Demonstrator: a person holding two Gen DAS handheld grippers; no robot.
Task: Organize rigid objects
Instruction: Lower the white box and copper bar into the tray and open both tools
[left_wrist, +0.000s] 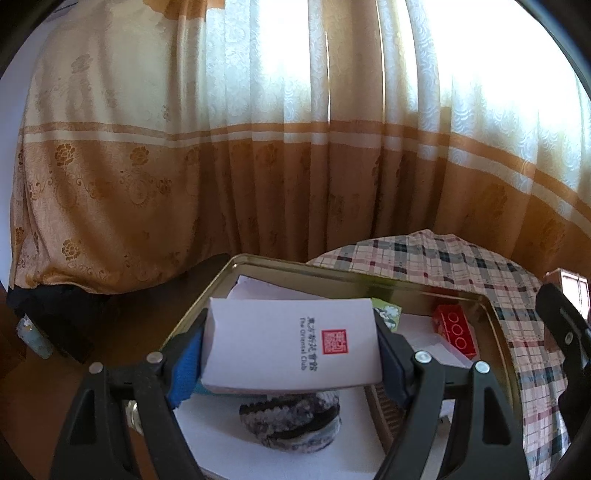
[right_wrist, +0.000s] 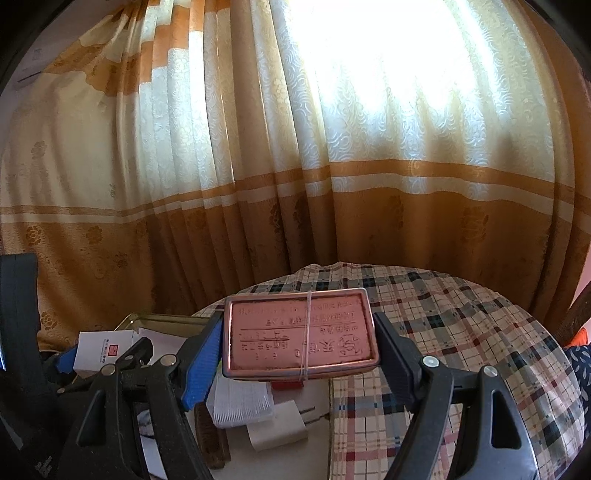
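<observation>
My left gripper (left_wrist: 290, 350) is shut on a white box (left_wrist: 291, 343) with a red seal and "The Oriental Club" print, held above a gold metal tray (left_wrist: 496, 321). In the tray lie white papers, a patterned round case (left_wrist: 290, 424) and a red box (left_wrist: 456, 330). My right gripper (right_wrist: 299, 341) is shut on a copper-coloured tin (right_wrist: 299, 334) with embossed characters and a rubber band around it, held above the tray's right side. The left gripper and its white box (right_wrist: 101, 350) also show at the left of the right wrist view.
A plaid tablecloth (right_wrist: 461, 350) covers the table to the right of the tray. Orange and cream curtains (left_wrist: 258, 147) hang close behind. A white plug adapter (right_wrist: 277, 424), a white ridged item (right_wrist: 242, 400) and a wooden comb lie under the tin.
</observation>
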